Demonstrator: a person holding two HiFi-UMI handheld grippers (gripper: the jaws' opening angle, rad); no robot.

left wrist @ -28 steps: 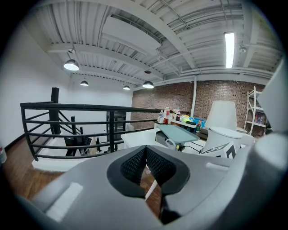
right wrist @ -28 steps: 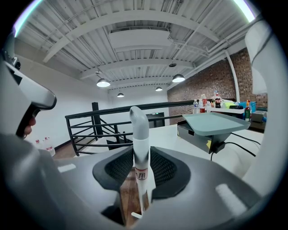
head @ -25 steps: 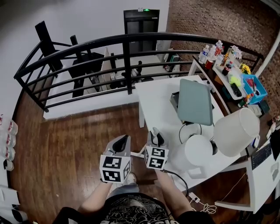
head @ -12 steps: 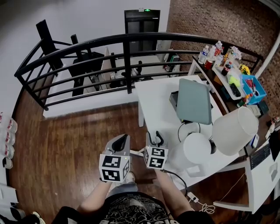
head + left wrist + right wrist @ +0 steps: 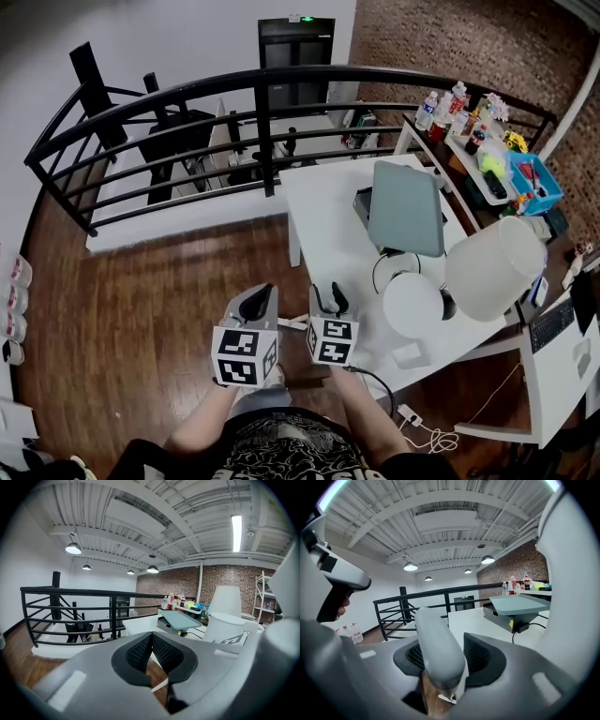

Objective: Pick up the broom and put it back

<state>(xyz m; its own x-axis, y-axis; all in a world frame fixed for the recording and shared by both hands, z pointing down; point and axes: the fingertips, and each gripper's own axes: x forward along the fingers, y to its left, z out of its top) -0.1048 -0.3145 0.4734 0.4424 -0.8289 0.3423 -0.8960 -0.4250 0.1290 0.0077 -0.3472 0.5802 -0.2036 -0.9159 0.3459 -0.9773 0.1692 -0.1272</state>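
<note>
In the right gripper view the broom's grey rounded handle point(image 5: 438, 653) stands upright between my right gripper's point(image 5: 447, 645) jaws, close to the left pad with a gap on the right. These jaws are opening, and the pads no longer press on the handle. In the head view the right gripper point(image 5: 328, 298) hangs at the white table's point(image 5: 328, 216) near-left corner, its black fingers point(image 5: 318, 297) apart. Just to its left, my left gripper point(image 5: 264, 298) point(image 5: 151, 637) is shut with nothing in it. The rest of the broom is hidden.
The table carries a grey-lidded box point(image 5: 405, 206) and two white lamp shades point(image 5: 492, 272). A black railing point(image 5: 262, 103) curves across the back. A shelf of bottles point(image 5: 469, 122) stands at the far right. Cables point(image 5: 412, 417) lie on the wooden floor near my feet.
The right gripper's jaws have spread apart around the handle top, which they held more tightly before. The left gripper has stayed put.
</note>
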